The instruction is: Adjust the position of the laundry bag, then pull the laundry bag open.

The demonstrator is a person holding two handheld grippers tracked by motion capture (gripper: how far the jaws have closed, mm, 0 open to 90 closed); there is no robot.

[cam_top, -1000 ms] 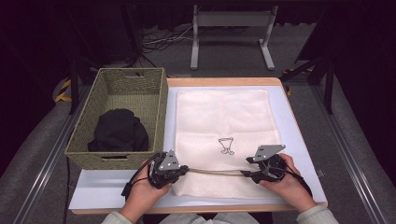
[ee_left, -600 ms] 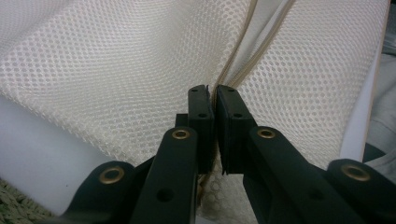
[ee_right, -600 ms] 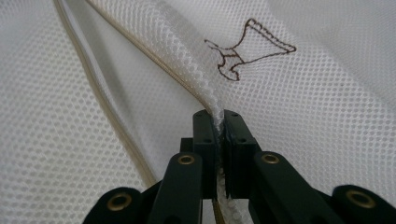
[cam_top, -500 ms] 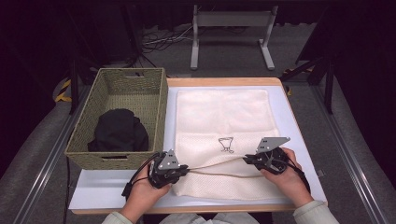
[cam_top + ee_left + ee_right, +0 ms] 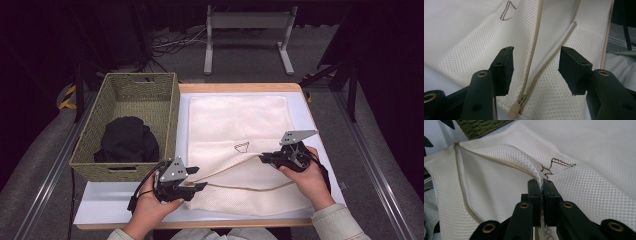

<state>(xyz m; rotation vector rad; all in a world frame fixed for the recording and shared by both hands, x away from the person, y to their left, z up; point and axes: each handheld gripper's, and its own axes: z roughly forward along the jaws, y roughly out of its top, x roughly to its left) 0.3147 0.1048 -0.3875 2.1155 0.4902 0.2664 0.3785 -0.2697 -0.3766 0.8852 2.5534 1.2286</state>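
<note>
The mesh laundry bag [image 5: 240, 150] lies flat along the bench's near edge. My right gripper [image 5: 264, 158] is clamped on its upper layer beside the zipper [image 5: 534, 57], lifting the mouth so it gapes. My left gripper [image 5: 200, 186], jaws apart, straddles the zipper pull [image 5: 514, 110] at the bag's near-left corner. The wicker basket [image 5: 165, 115] holding dark clothes [image 5: 127, 140] waits at the left edge, probably for loading.

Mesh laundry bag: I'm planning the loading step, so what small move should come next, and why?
Probably close the left gripper on the bag's lower zipper edge. Its jaws stand open around the unzipped opening, while the right gripper is shut on the upper edge and lifts it. Holding both edges would spread the mesh laundry bag for the black garment in the basket.
</note>
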